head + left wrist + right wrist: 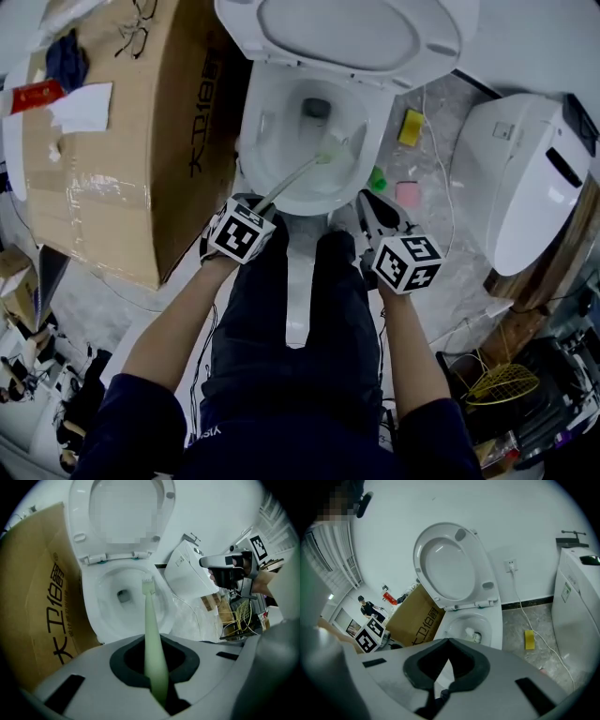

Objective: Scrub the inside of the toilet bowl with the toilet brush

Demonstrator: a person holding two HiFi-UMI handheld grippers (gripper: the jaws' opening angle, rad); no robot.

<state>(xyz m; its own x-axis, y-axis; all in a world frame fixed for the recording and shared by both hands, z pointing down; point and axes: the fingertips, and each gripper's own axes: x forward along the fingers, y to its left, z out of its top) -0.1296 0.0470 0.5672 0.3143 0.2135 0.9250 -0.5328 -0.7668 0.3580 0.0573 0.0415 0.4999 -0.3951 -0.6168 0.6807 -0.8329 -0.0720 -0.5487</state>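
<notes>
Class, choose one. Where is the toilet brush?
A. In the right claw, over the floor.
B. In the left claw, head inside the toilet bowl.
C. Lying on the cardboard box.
B: the left claw is shut on the handle of the toilet brush, whose head reaches into the toilet bowl; the right claw holds nothing.

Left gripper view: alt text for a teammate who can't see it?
The left gripper is shut on a pale green toilet brush whose white head reaches into the white toilet bowl, lid raised. A brown cardboard box stands beside it.
</notes>
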